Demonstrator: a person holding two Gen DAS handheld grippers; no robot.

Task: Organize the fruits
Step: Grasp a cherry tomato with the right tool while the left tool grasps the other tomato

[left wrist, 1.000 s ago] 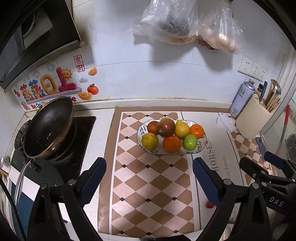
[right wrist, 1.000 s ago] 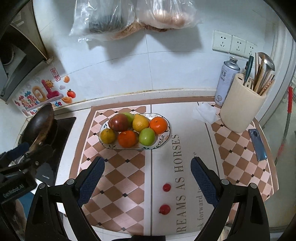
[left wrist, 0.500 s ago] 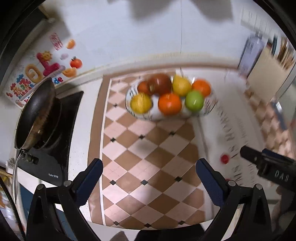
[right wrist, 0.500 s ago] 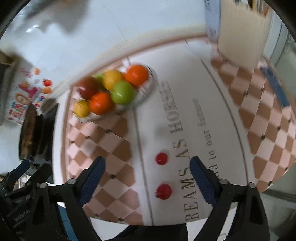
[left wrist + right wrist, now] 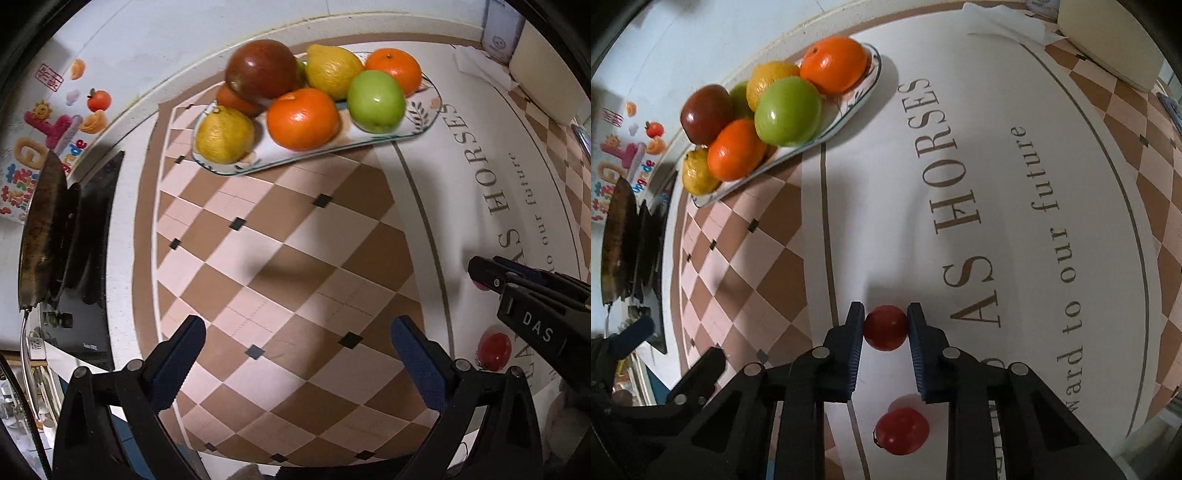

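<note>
1. My right claw has just been closing, and its two blue pads now press on either side of a small red fruit that sits on the mat.
2. A second small red fruit lies on the mat nearer to me than the pinched one, between the arms of that same claw and apart from the pads.
3. Ahead of the right claw and off to its left stands the oblong fruit plate with its leaf pattern, well apart from the fingertips.
4. On that plate I see a green apple, two oranges, yellow fruits and a dark red apple heaped together.
5. Right of the claw the mat carries large brown lettering; I can read "AS HORSES", and beside it in smaller script "ward to our future".
6. My left claw has its pads spread wide with nothing between them, only the brown and pink diamond pattern of the mat below.
7. Seen from the left claw, the plate lies straight ahead and the right claw comes in from the right, its black body marked "DAS" in white.
8. Far to the left of both claws a dark pan sits on a black hob, under a colourful wall sticker whose letters I cannot read fully.
</note>
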